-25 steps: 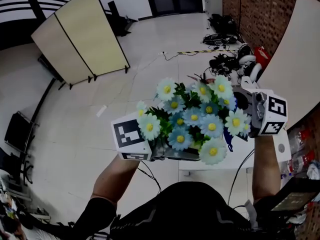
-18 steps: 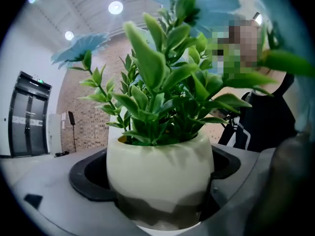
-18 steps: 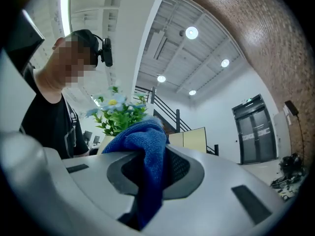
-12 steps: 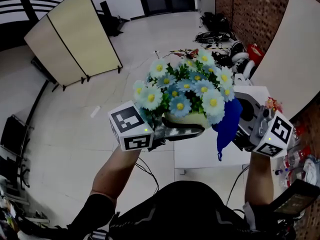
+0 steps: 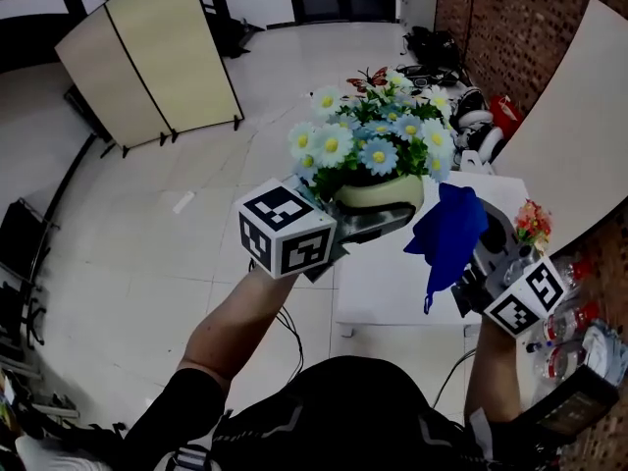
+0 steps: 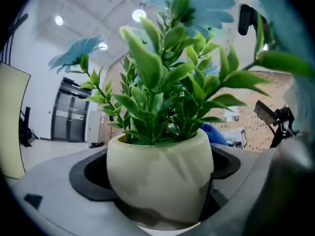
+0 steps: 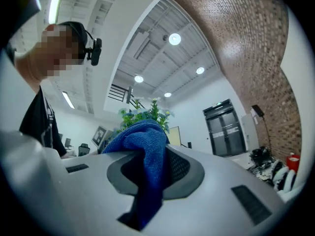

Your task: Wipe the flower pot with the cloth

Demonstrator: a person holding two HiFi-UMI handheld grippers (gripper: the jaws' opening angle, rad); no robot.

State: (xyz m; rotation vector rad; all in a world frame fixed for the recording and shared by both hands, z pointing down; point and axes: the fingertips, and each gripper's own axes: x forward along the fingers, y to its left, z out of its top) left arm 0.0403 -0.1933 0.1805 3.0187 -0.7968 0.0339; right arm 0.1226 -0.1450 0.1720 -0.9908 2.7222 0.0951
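A cream flower pot [image 5: 378,195] [image 6: 160,176] with blue and white daisies [image 5: 378,130] is held up in the air, tilted away from me. My left gripper [image 5: 378,222] [image 6: 160,195] is shut on the pot's round body. My right gripper [image 5: 469,248] [image 7: 147,176] is shut on a blue cloth [image 5: 446,232] [image 7: 145,161], which hangs just right of the pot, close to its side. Whether cloth and pot touch I cannot tell. In the right gripper view the plant's leaves [image 7: 145,113] rise behind the cloth.
A white table [image 5: 412,283] lies below the grippers, with a small red flower bunch [image 5: 532,222] at its right. A folding screen [image 5: 157,52] stands at the back left. A brick wall [image 5: 510,18], cables and bags on the floor are at the right.
The pot has tipped forward and risen, so its cream side now shows. The right gripper came out from behind the flowers and lowered, the blue cloth now in the open beside the pot.
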